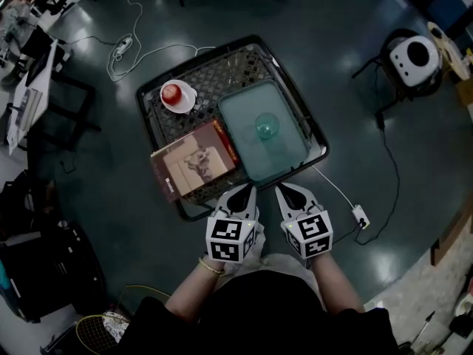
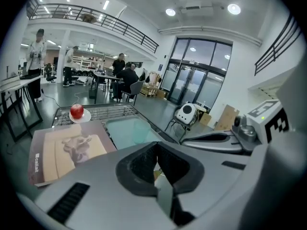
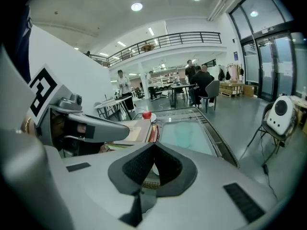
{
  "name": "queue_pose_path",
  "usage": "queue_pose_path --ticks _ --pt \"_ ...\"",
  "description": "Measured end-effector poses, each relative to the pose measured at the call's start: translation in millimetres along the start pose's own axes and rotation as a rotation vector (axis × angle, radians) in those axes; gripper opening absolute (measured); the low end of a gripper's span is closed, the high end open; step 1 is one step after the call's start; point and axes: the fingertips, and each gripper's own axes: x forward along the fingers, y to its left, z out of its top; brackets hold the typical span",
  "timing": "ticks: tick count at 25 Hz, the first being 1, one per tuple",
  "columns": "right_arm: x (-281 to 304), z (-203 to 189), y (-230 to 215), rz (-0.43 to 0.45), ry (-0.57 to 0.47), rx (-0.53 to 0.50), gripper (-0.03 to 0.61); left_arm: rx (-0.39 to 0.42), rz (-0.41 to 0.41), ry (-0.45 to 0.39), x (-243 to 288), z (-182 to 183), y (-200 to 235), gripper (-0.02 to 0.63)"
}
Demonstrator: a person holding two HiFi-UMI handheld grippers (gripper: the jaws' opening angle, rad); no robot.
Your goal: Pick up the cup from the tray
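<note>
A see-through green cup (image 1: 267, 126) stands upright near the middle of a pale green tray (image 1: 247, 154) in the right half of a black wire basket (image 1: 148, 98). The cup shows faintly as well in the left gripper view (image 2: 139, 128) and the right gripper view (image 3: 183, 133). My left gripper (image 1: 247, 191) and right gripper (image 1: 284, 191) hover side by side at the basket's near edge, short of the tray. Both have their jaws together with nothing between them, as seen along the left gripper (image 2: 156, 150) and the right gripper (image 3: 153, 152).
A brown book (image 1: 196, 161) lies left of the tray. A red apple (image 1: 172, 92) sits on a white saucer at the basket's far left. On the floor are cables (image 1: 122, 50), a power strip (image 1: 361, 214) and a white round device (image 1: 414, 58). People (image 2: 120, 71) are at distant desks.
</note>
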Motion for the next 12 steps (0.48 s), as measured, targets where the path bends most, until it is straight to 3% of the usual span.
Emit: queue_pose_path --ticks 12 --pt "55.2 7.7 -50.9 -0.052 0.012 0.049 0.014 -0.019 -0.013 0.065 30.9 -1.8 15.1 0.009"
